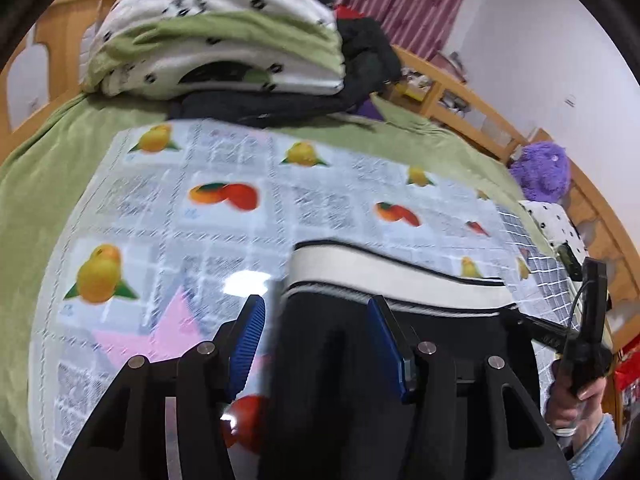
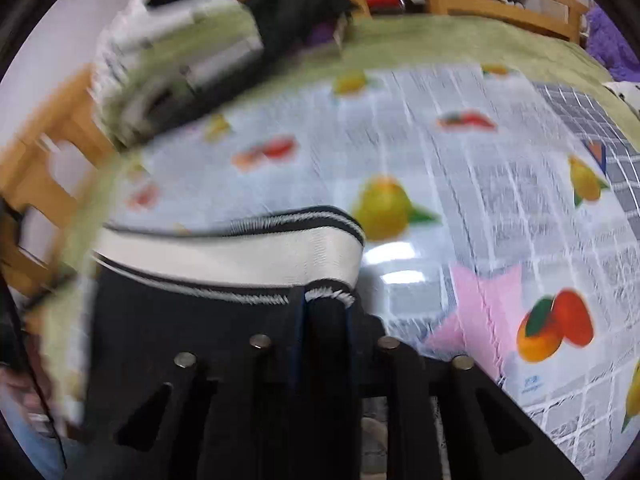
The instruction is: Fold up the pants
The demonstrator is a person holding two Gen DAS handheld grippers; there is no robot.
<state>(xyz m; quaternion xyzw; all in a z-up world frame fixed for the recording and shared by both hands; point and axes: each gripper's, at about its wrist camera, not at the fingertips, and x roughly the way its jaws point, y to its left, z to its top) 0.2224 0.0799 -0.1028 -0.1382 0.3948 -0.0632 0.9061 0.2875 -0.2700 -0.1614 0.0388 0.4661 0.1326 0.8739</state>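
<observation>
The black pants (image 1: 332, 364) with a white waistband (image 1: 384, 276) lie on a fruit-printed plastic cover (image 1: 180, 208). My left gripper (image 1: 316, 340) has its blue pads spread wide, standing open over the pants' left side near the waistband. The right gripper's handle and the hand holding it (image 1: 580, 356) show at the right edge of the left wrist view. In the right wrist view, my right gripper (image 2: 324, 312) is shut on the right end of the pants (image 2: 200, 340), just below the waistband (image 2: 240, 252). This view is motion-blurred.
A pile of folded green-and-white bedding and dark clothes (image 1: 224, 48) sits at the far end of the green bed sheet (image 1: 36, 184). A wooden bed rail (image 1: 460, 92) runs behind. A purple plush toy (image 1: 540, 172) lies at the right.
</observation>
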